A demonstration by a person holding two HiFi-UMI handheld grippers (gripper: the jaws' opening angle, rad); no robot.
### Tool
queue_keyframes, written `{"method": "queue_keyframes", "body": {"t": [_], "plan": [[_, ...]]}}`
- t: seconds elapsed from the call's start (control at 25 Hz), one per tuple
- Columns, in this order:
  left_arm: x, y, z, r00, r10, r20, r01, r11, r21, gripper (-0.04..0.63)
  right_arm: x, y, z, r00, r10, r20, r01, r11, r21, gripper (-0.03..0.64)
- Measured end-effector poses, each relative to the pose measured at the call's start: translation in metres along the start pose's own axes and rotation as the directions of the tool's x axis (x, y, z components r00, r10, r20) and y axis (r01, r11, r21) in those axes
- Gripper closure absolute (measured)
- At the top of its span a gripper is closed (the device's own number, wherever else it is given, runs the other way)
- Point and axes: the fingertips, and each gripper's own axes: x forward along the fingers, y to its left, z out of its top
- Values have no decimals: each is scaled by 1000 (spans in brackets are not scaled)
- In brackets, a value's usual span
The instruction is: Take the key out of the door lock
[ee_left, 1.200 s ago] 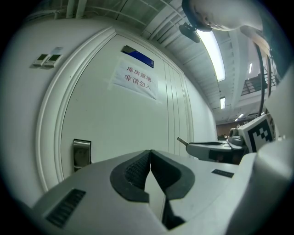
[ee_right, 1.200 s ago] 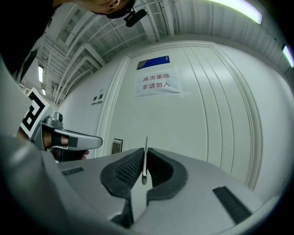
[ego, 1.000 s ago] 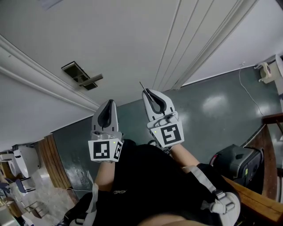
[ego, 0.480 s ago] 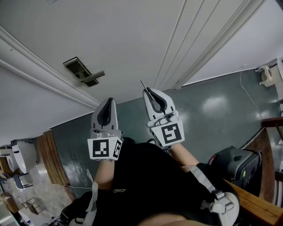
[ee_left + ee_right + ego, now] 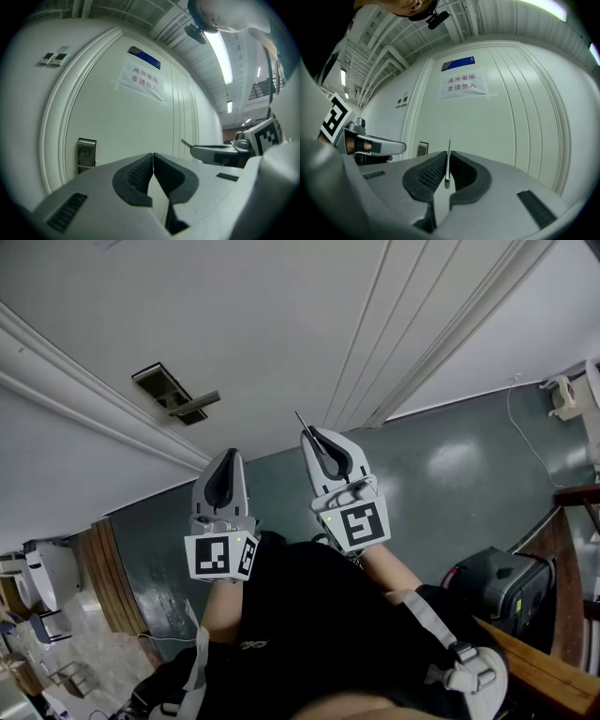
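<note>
A thin metal key (image 5: 448, 161) stands on edge between the pads of my right gripper (image 5: 448, 164), which is shut on it; its blade sticks out past the tips (image 5: 303, 422) toward the white door (image 5: 253, 324). The key is clear of the door. The metal lock plate (image 5: 172, 399) with its lever sits on the door to the left, also seen as the lock plate (image 5: 86, 153) and the lock plate (image 5: 423, 148). My left gripper (image 5: 225, 465) hangs beside the right one, shut with nothing between its pads (image 5: 140, 173), level with the lock but apart from it.
A paper notice (image 5: 464, 83) and a blue sign (image 5: 458, 63) are high on the door. Grey-green floor (image 5: 450, 474) lies below, with a black case (image 5: 502, 582) and wooden furniture (image 5: 562, 615) at right, a cable (image 5: 525, 432) along the wall, and wood panelling (image 5: 112, 587) at left.
</note>
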Motion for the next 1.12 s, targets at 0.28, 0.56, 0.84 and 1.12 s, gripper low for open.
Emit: {"method": "queue_keyframes", "body": {"t": [0.28, 0.56, 0.84, 1.12], "plan": [[0, 0, -6, 1000, -6, -8, 6, 1000, -8, 572, -1, 0, -4, 1000, -3, -13, 3, 1000, 8, 586], [-2, 3, -4, 1000, 8, -5, -8, 1000, 1, 572, -1, 1, -5, 1000, -2, -20, 2, 1000, -14, 586], [-4, 6, -5, 1000, 14, -7, -14, 1000, 2, 572, 1, 6, -7, 999, 13, -30, -13, 1000, -1, 586], [-6, 10, -5, 1000, 26, -5, -26, 1000, -4, 572, 2, 8, -7, 999, 21, -31, -21, 1000, -1, 586]]}}
